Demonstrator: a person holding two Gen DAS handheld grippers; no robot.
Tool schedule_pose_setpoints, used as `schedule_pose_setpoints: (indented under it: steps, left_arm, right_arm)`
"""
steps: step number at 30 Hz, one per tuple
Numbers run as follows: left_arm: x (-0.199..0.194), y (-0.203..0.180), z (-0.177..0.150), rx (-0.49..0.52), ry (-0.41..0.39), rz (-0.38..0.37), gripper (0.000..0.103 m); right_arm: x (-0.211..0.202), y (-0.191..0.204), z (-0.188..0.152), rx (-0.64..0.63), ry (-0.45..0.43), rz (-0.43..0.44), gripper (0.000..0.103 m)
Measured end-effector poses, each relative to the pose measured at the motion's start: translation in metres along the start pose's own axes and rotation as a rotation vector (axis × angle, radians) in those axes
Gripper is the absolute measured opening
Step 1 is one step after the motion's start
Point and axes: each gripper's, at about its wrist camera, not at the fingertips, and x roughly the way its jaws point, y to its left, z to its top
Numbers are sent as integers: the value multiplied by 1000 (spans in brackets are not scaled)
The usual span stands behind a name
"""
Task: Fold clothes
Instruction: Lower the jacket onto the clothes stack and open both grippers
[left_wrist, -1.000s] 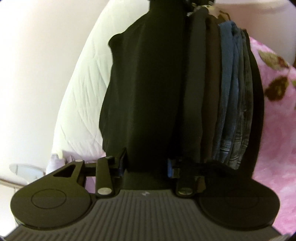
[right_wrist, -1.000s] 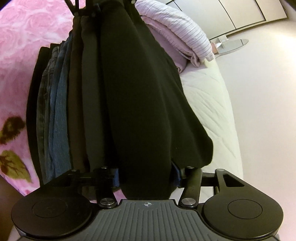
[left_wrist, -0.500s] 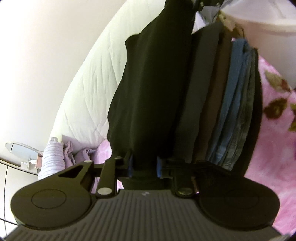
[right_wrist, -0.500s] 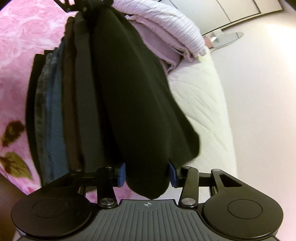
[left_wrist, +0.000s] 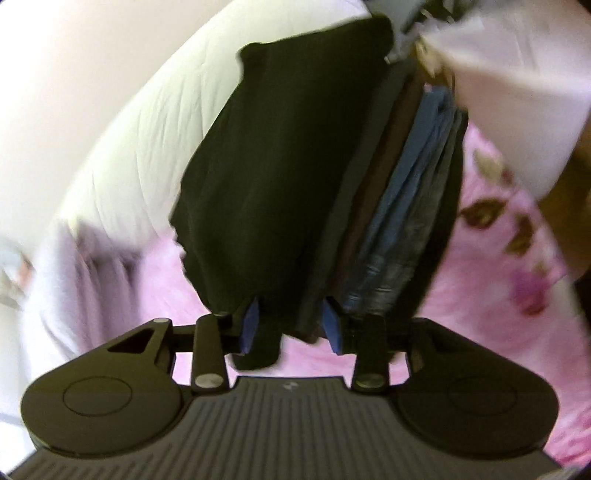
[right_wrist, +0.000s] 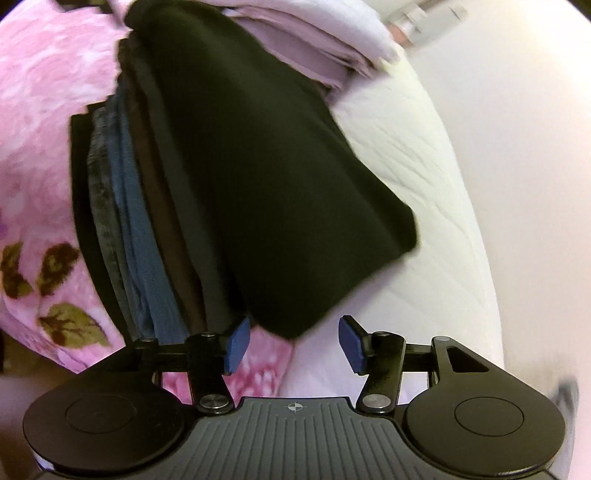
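Note:
A folded black garment (left_wrist: 295, 155) lies on top of a stack of folded clothes (left_wrist: 410, 206) in dark grey, brown, blue and denim. It also shows in the right wrist view (right_wrist: 273, 177), on the same stack (right_wrist: 133, 221). My left gripper (left_wrist: 291, 325) is open, its blue pads (left_wrist: 252, 325) spread around the garment's near edge. My right gripper (right_wrist: 293, 345) is open and empty, its blue pads (right_wrist: 236, 345) just short of the garment's near edge.
The stack sits on a pink floral blanket (right_wrist: 33, 155). A white quilted mattress (right_wrist: 417, 177) lies beside it, with folded lilac bedding (right_wrist: 325, 40) at its far end. A pale wall (right_wrist: 524, 129) borders the bed. Both views are motion-blurred.
Both grippers have opened and drawn back from the black garment, which now rests on the stack. The views have tilted and blurred.

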Motion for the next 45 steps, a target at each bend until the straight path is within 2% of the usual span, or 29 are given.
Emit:
schedule_pose_setpoints:
  steps: [3,7,12,15,18,21,24,29,33,35,37,39,45]
  left_arm:
    - [-23,23,2,-111,-82,13,33]
    - [-31,67,22,-258,-140,34,33]
    - [13,89,62,-341,-126,2,33]
    - [51,87,74,-363,-54,-28,33]
    - [83,78,69,-386,31,-30,33]
    - [95,72,68,-422,64,-4,33]
    - [88,86,79,-449,109,-11,32]
    - [91,129,110,-558,66,-46,31]
    - [132,155,144,-601,27,-131,31]
    - [164,155,155,-572,63,-163,31]
    - [196,149,157,-514,125,-148,34]
    - [211,144,150,-487,130,-126,40]
    - [221,148,140,-548,145,-86,42]
  right_arm:
    - [-16,-15,4,153,34,-1,53]
    - [-30,-37,21,324,-10,18,53]
    - [-9,-74,56,488,-86,133,53]
    - [24,-101,67,514,-109,200,49]
    - [68,-122,74,492,-123,258,47]
    - [115,-141,76,459,-111,310,43]
    - [157,-158,74,572,-68,411,43]
    - [158,-176,61,613,-84,474,43]
    - [157,-179,58,654,-86,476,43]
    - [159,-181,60,681,-90,471,43]
    - [163,-178,56,687,-81,480,43]
    - [168,-174,52,688,-69,491,43]
    - [166,-186,33,742,-17,494,43]
